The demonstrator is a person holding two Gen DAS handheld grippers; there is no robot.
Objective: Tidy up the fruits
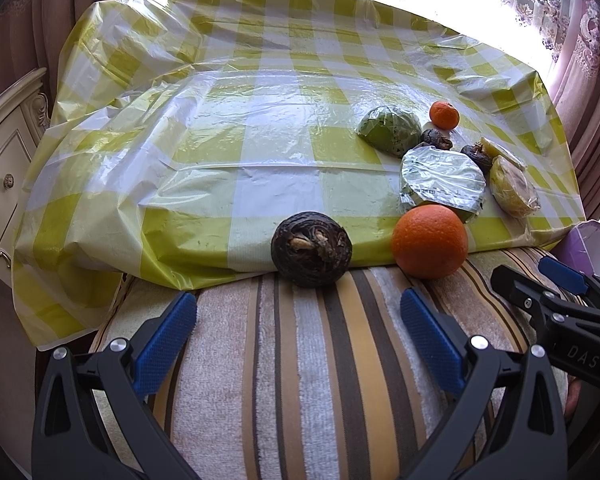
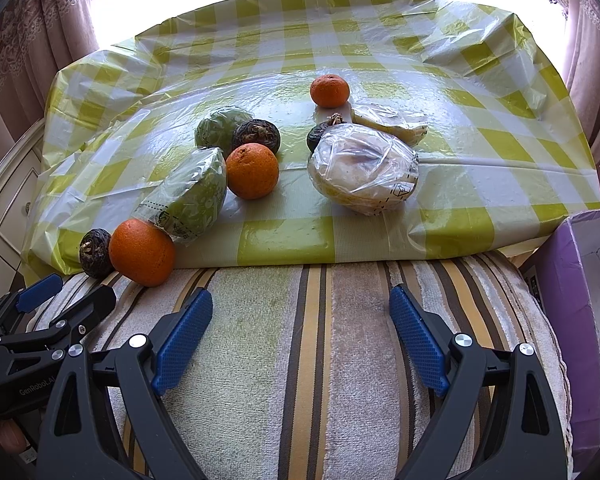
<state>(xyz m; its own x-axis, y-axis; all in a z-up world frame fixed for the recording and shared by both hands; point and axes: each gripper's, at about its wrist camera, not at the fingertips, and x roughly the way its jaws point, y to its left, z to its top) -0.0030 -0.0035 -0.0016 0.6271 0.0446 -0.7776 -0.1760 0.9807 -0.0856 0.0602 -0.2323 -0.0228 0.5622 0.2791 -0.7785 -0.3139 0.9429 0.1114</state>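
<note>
Fruits lie on a yellow-checked plastic cloth [image 2: 480, 168]. A near orange [image 1: 430, 247] [image 2: 142, 252] and a dark round fruit [image 1: 311, 249] [image 2: 95, 253] sit at its front edge. Farther back are a second orange [image 2: 252, 171], a small tangerine [image 2: 329, 90] [image 1: 444, 114], two wrapped green halves [image 2: 190, 200] [image 2: 220, 126], wrapped yellow pieces [image 2: 364, 174] [image 2: 392, 120] and more dark fruits [image 2: 257, 135]. My left gripper [image 1: 298, 332] is open and empty just short of the dark fruit. My right gripper [image 2: 302, 330] is open and empty over the striped towel [image 2: 300, 360].
A purple box [image 2: 572, 320] stands at the right edge. A cream cabinet [image 1: 4, 152] is at the left. Curtains and a bright window lie behind the table. The left half of the cloth holds no fruit.
</note>
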